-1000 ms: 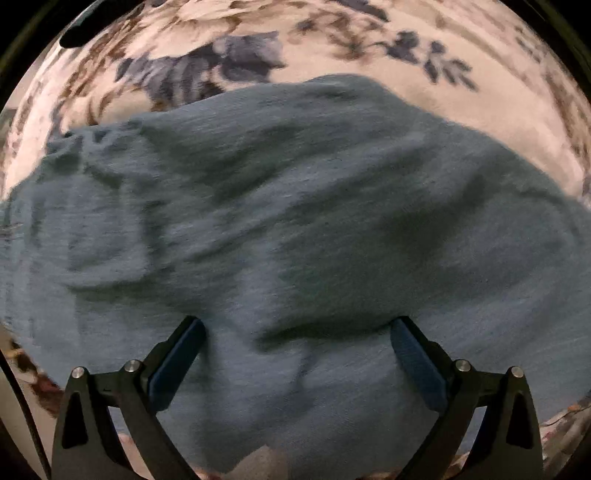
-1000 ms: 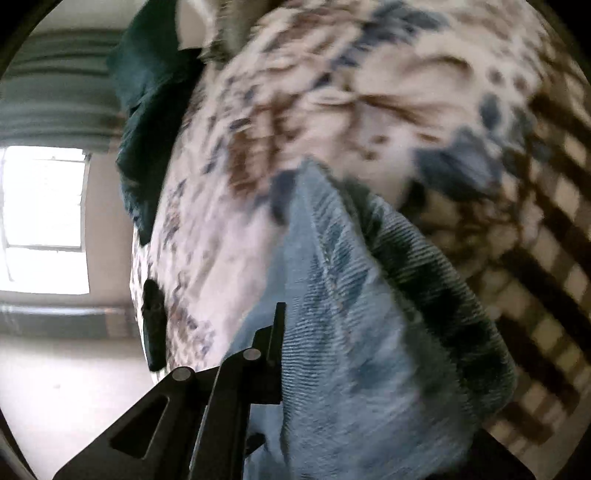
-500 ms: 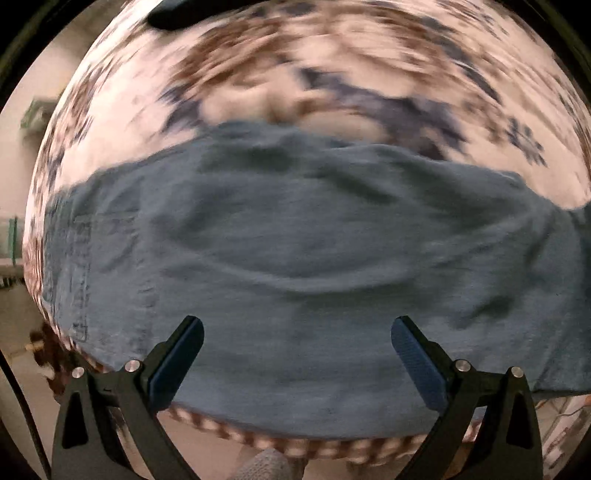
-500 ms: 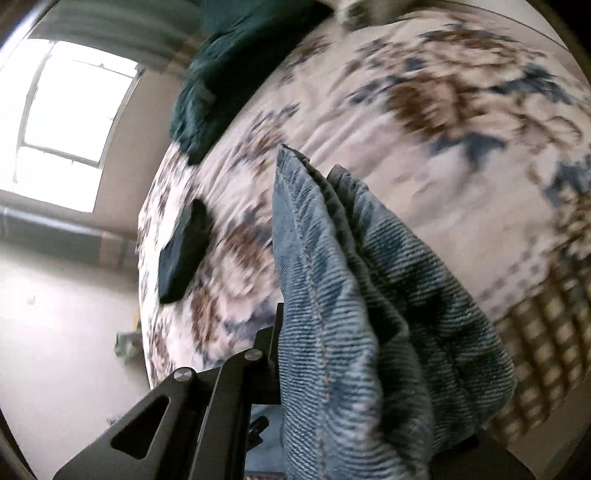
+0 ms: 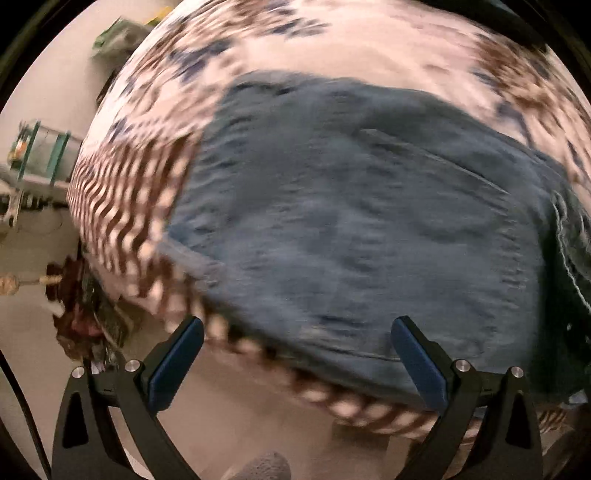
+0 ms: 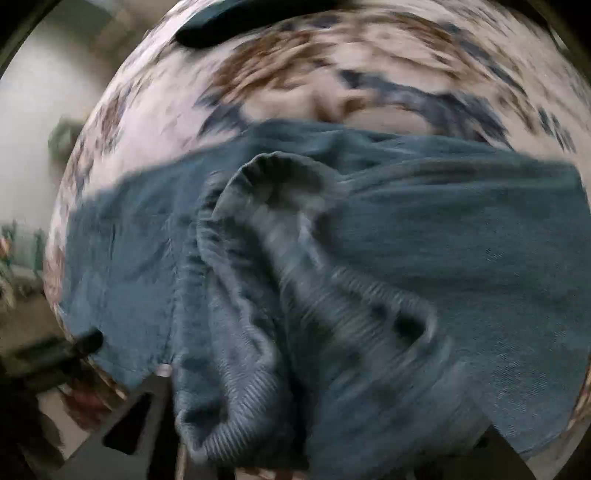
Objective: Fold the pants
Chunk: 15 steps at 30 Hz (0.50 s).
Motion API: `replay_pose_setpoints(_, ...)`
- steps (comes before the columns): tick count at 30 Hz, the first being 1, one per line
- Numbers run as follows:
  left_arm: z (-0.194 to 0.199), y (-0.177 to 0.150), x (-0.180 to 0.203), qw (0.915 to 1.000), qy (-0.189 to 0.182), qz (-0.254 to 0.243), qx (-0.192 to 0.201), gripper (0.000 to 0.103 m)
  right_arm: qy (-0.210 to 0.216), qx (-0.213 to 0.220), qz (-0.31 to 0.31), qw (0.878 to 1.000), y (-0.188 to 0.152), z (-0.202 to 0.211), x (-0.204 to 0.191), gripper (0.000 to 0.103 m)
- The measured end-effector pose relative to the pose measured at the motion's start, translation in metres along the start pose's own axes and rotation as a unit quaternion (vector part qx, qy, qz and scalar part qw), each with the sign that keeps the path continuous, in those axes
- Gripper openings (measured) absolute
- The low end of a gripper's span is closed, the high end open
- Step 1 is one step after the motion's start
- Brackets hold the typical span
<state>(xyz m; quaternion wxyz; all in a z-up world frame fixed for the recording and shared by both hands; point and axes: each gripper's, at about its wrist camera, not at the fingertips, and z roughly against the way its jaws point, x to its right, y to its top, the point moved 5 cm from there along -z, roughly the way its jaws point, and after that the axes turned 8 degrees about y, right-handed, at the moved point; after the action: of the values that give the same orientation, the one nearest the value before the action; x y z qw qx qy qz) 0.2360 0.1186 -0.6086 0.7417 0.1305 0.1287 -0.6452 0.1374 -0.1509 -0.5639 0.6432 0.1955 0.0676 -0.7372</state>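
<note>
The left gripper point(image 5: 295, 365) is seen with its two blue-padded fingers point(image 5: 177, 363) spread wide apart, and nothing is held or touched between them. Just beyond its fingertips, one pair of blue denim pants point(image 5: 362, 221) is laid on a floral bedspread point(image 5: 332, 40). The near edge of the pants runs across the gap between the fingers, a little ahead of the pads. A checked border of the bedspread is seen to the left of that gripper and under its fingers, with bare floor point(image 5: 229, 417) beneath the jaws. Blurred furniture is seen far off to the left.

The right gripper point(image 6: 295, 443) is largely hidden. Only a dark part of its left finger point(image 6: 129, 435) can be made out at the lower left, and a dark corner at the lower right. Its jaws are opening, and a bunched, ribbed fold of the pants point(image 6: 295, 295) lies directly between and ahead of them, draped over the flat denim. Whether the pads are still touching the cloth cannot be told, since they are covered by the fabric and blurred.

One dark object point(image 6: 229, 26) lies on the bedspread well beyond the pants, at the far edge of the right wrist view. Counted: two grippers, one pair of pants, one bedspread, one dark object.
</note>
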Motion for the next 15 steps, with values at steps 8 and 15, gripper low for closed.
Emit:
replay_pose_setpoints(8, 0.036, 0.003, 0.003, 0.9921, -0.121, 0.035, 0.000, 0.103, 0.116, 0.003, -0.031, 0.993, -0.007, 0.082, -0.005, 0.073)
replay_pose_setpoints(15, 0.052, 0.018, 0.096, 0.9769, -0.213, -0.017, -0.005, 0.103, -0.008, -0.005, -0.156, 0.988, -0.014, 0.115, 0.124, 0.074)
